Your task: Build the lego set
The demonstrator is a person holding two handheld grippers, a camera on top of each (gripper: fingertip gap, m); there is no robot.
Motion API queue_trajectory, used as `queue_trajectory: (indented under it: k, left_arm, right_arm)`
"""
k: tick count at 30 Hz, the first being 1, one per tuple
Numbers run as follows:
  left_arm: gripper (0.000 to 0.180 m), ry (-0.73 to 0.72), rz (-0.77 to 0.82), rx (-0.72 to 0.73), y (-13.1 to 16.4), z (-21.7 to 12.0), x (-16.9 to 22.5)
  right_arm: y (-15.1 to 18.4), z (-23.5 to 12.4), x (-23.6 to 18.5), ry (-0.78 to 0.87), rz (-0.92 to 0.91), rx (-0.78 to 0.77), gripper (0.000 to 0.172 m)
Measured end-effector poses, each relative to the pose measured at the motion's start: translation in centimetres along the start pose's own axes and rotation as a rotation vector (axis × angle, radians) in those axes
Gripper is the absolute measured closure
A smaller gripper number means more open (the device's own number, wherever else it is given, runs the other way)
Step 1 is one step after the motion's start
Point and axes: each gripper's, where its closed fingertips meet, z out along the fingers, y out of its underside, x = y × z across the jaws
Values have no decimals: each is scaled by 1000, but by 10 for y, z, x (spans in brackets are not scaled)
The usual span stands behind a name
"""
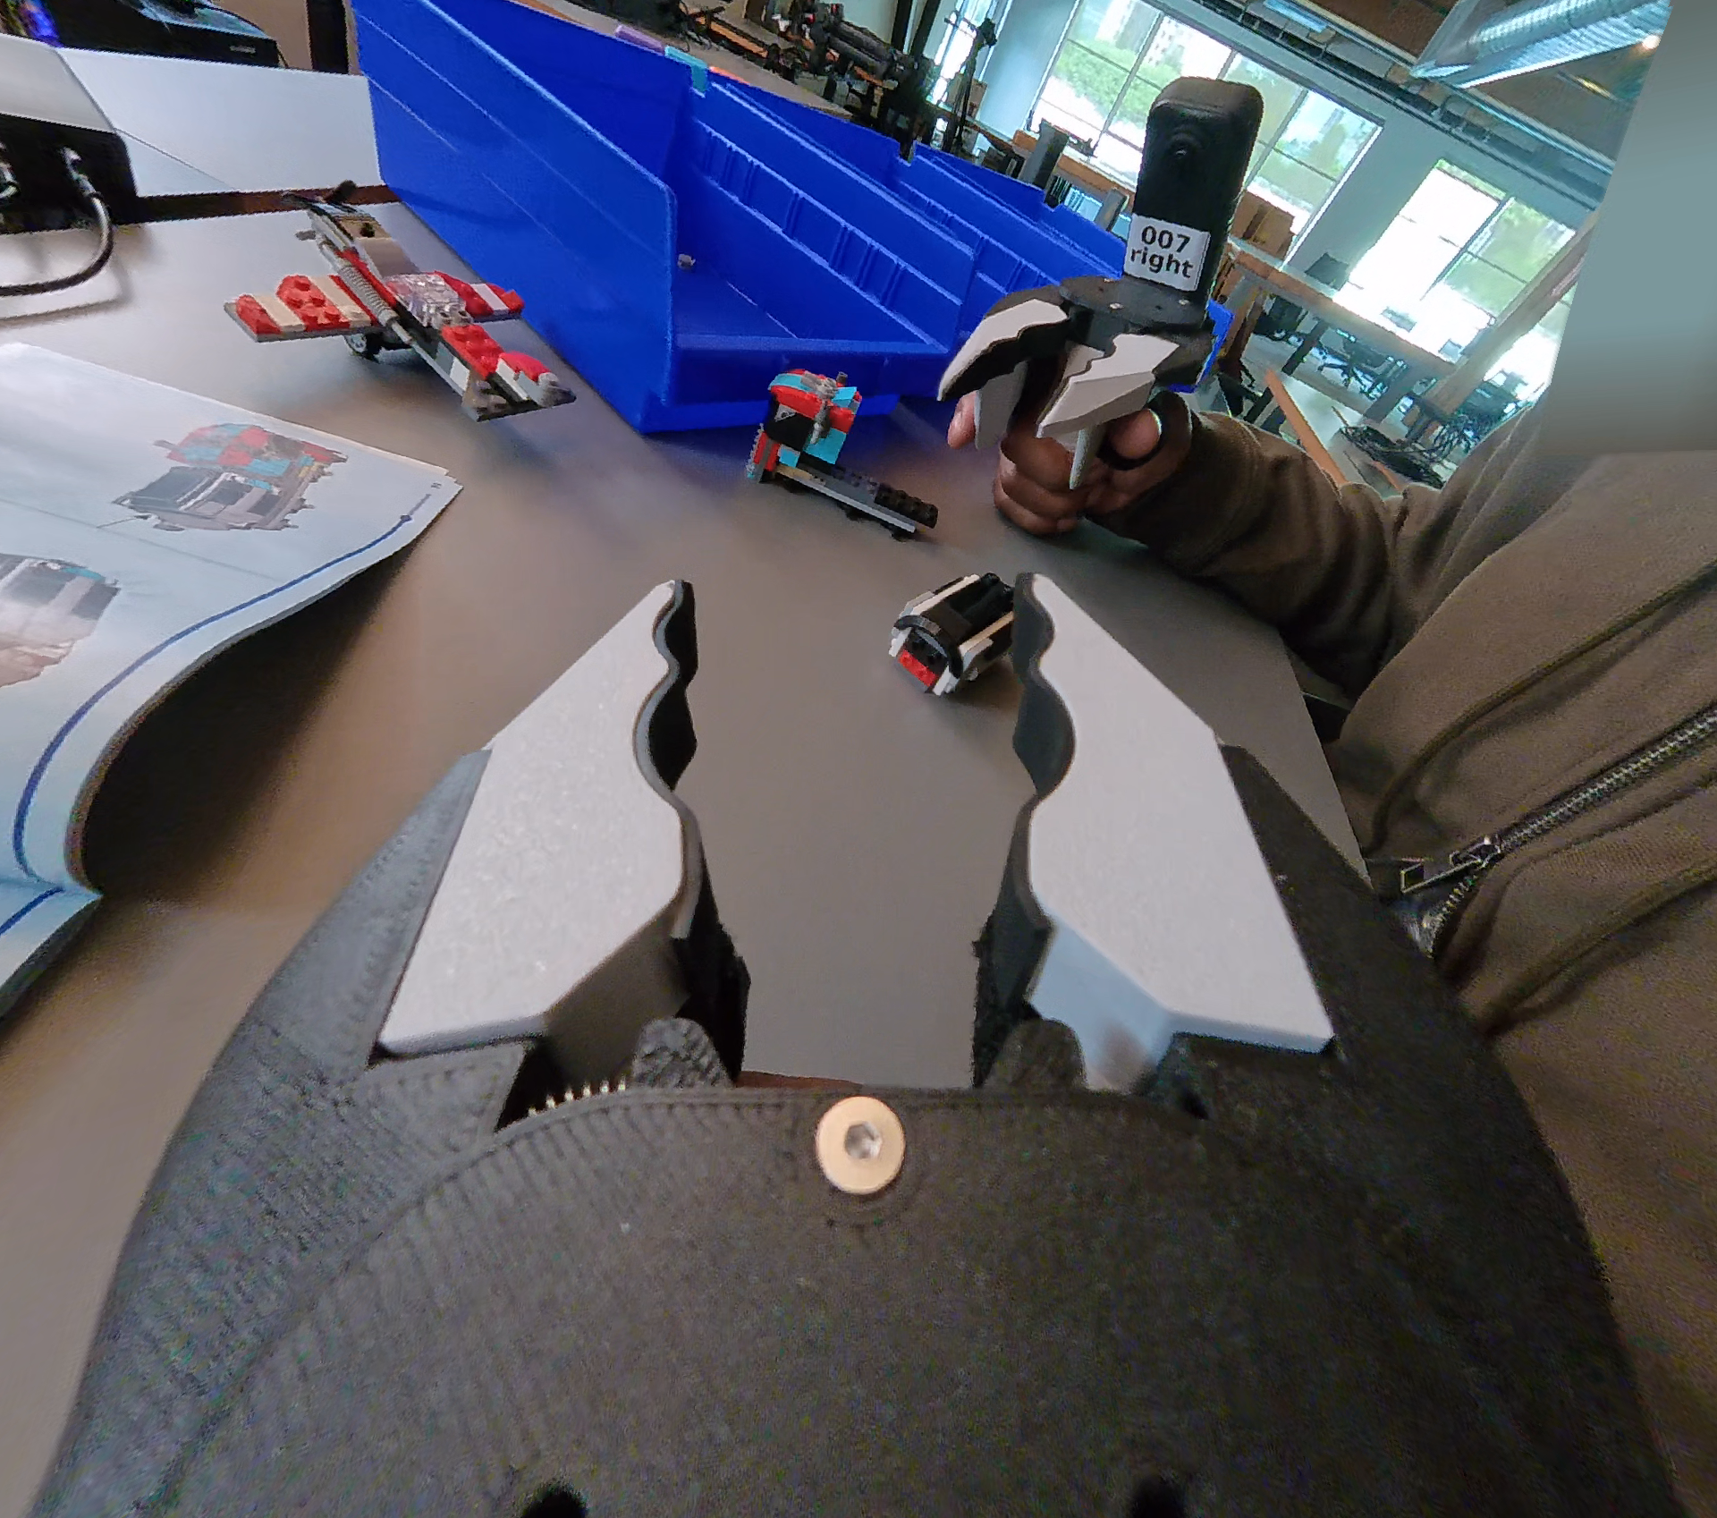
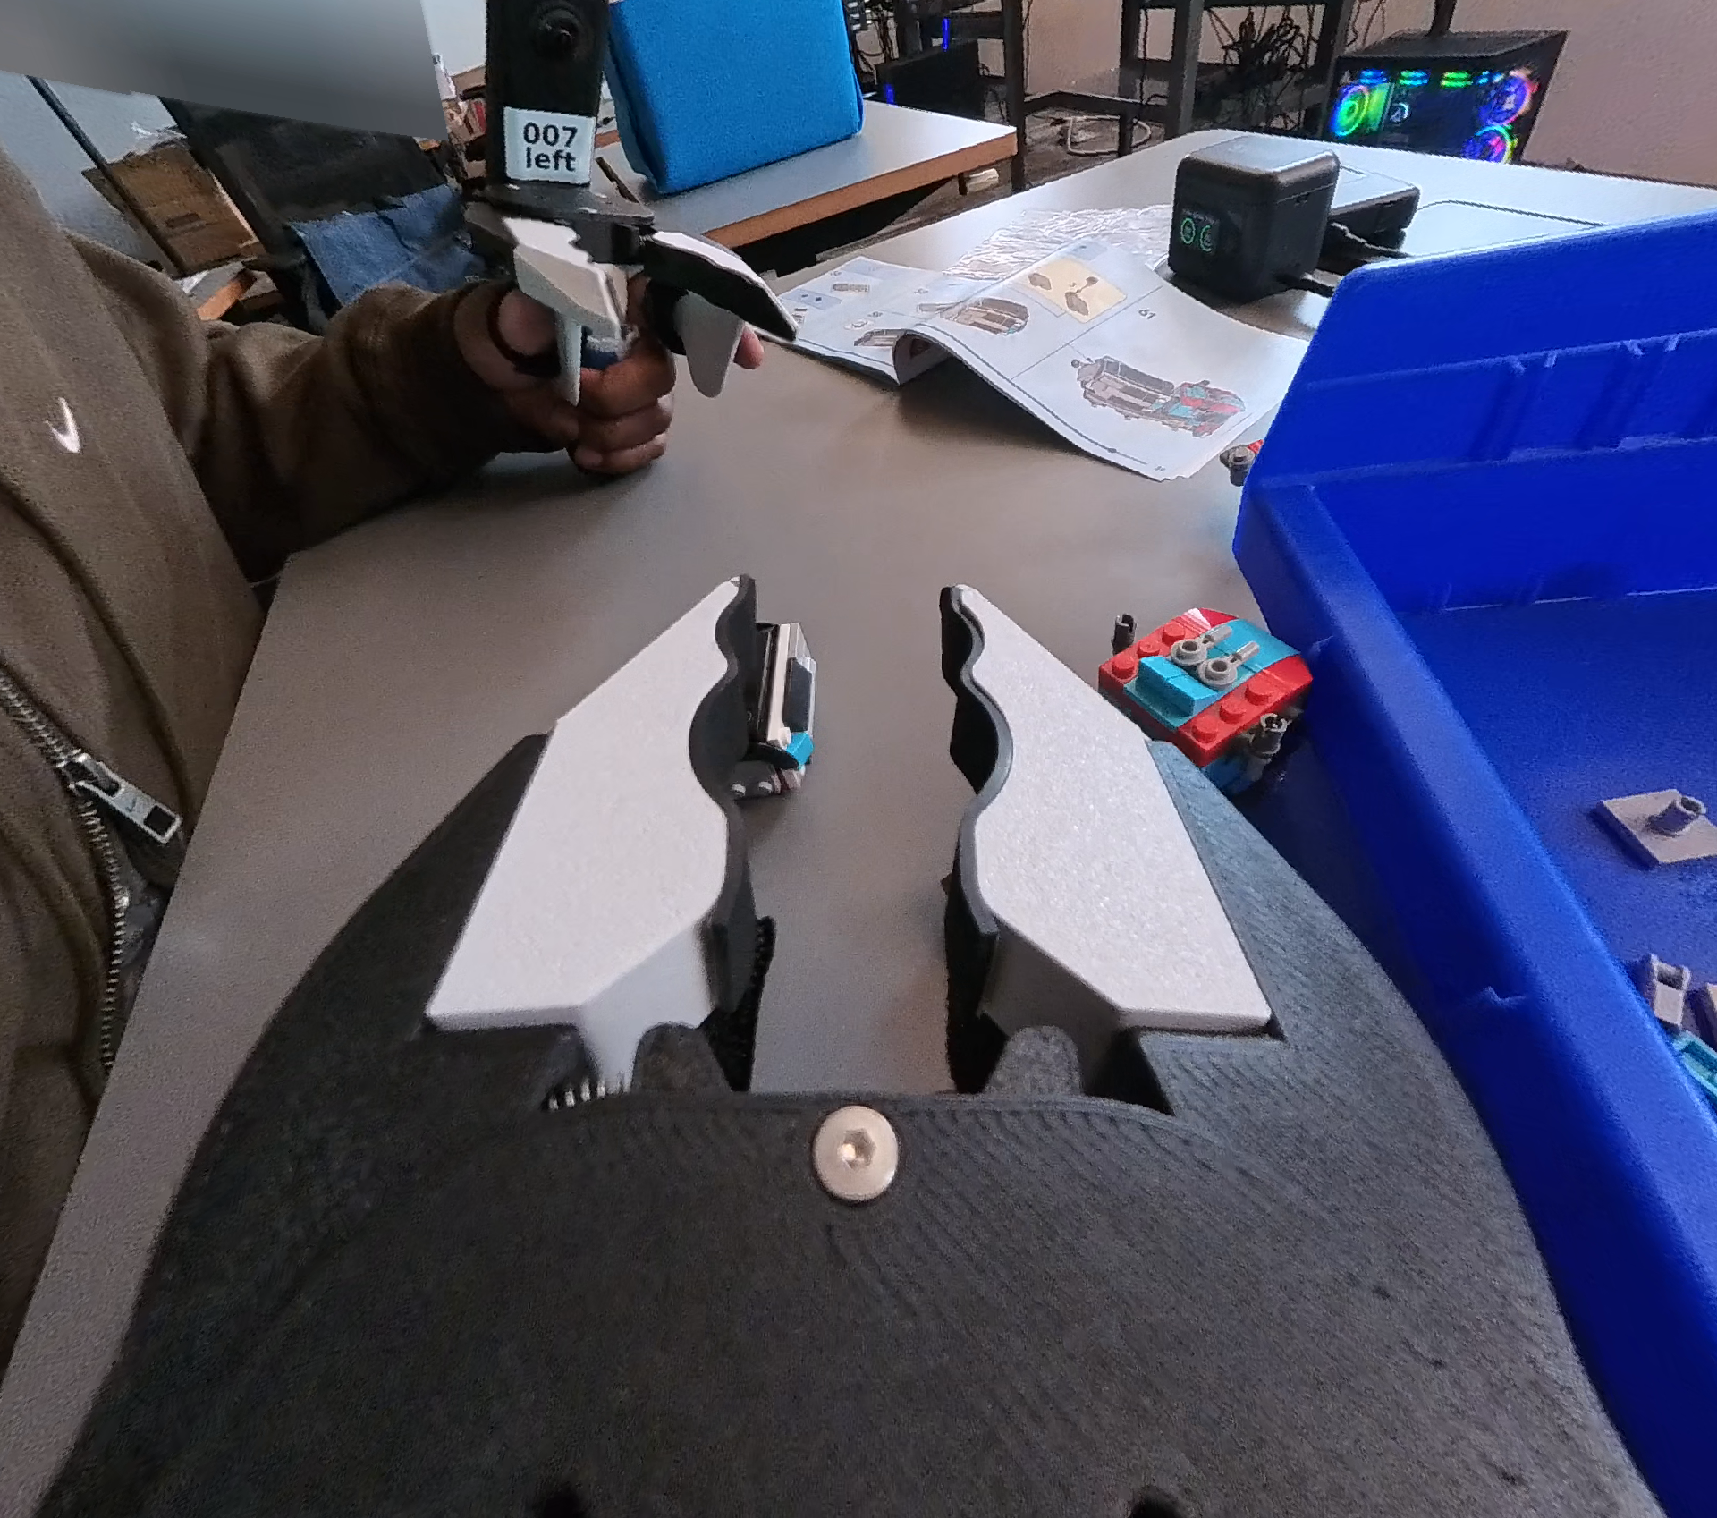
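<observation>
Grey desk [image 1: 557,637] carries three separate brick assemblies, none joined: the left gripper [image 1: 855,618] spreads its fingers wide beside a black-and-white brick piece [image 1: 948,637], the right gripper [image 2: 845,618] gapes narrower, gripping nothing.

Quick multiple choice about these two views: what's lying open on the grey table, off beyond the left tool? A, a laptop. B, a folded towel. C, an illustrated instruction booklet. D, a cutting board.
C: an open booklet with printed pictures of brick models lies on the grey table, its pages curling up, past the left tool.
</observation>
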Motion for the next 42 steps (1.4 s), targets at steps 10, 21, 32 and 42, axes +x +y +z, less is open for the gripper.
queue_trajectory:
  k: [10,21,32,42]
  left_arm:
    - [111,-48,-49,27,-3,-19,-15]
    - [112,-91,-78,76,-8,-55,-32]
    - [112,-128,-131,82,-7,-73,-45]
    - [113,-136,-160,61,-2,-72,-47]
  right_arm:
    - [-3,-3,2,-17,38,23,131]
    - [-5,-5,5,6,36,44,131]
    - [-5,-5,11,36,60,45,132]
    - [-4,-4,11,23,73,38,132]
